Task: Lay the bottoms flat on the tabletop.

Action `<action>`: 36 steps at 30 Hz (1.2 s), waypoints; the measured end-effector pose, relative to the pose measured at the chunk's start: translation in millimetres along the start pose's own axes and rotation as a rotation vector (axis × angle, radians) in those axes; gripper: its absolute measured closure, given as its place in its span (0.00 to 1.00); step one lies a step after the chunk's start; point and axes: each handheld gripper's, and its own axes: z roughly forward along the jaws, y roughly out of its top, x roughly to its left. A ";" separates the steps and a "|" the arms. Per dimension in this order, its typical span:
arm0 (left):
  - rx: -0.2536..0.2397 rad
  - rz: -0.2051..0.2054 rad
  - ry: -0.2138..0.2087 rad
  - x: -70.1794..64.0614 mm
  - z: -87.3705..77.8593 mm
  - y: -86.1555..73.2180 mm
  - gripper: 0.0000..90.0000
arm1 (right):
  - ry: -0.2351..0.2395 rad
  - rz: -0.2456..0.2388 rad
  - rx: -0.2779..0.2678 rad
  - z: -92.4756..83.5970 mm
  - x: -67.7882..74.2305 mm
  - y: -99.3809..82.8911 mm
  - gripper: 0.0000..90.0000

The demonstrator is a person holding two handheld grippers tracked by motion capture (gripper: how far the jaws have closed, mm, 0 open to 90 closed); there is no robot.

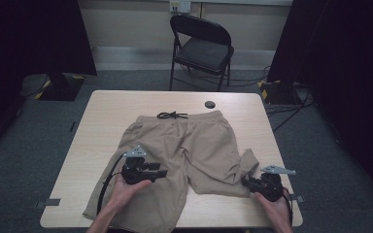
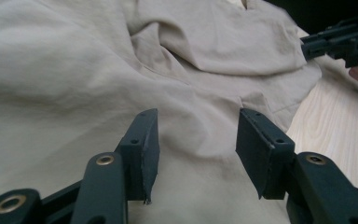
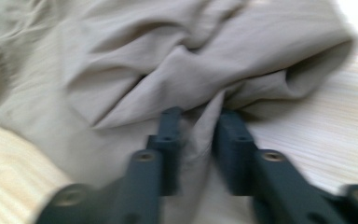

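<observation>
Right gripper view: the right gripper (image 3: 196, 116) has its jaws pinched on a ridge of the tan shorts (image 3: 144, 60) at the near hem; best to keep that fold deep between the pads. The left gripper (image 2: 196, 140) hovers over the other leg, jaws wide. The shorts lie rumpled on the bench (image 1: 102, 111), drawstring (image 1: 172, 115) farthest.

The high view looks forward and down from above the person's side onto the whole bench (image 1: 102, 104), with a folding chair (image 1: 201, 46) beyond it. Each gripper view sits low and close behind its own jaws, facing the tan shorts (image 1: 194, 145), which all three views share along with the bench top.
</observation>
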 end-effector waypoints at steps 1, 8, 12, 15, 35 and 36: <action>0.000 0.000 0.000 0.0 0.0 0.0 0.54 | 0.000 0.000 0.000 0.0 0.0 0.0 0.91; -0.027 0.007 -0.024 -4.4 -3.5 8.0 0.53 | 0.183 -0.054 -0.140 -3.2 43.5 41.8 0.99; -0.033 0.005 -0.026 -4.2 -5.2 8.2 0.51 | 0.233 -0.092 -0.169 4.5 63.6 64.5 0.99; -0.035 0.000 -0.020 -2.3 -6.2 7.6 0.50 | 0.305 -0.141 -0.178 21.4 92.4 91.1 0.99; -0.086 -0.060 0.002 14.8 -29.8 2.0 0.52 | 0.360 -0.131 -0.162 59.3 116.5 138.1 0.58; -0.086 -0.057 0.001 12.9 -29.8 4.4 0.52 | 0.346 -0.126 -0.163 56.3 110.1 137.1 0.57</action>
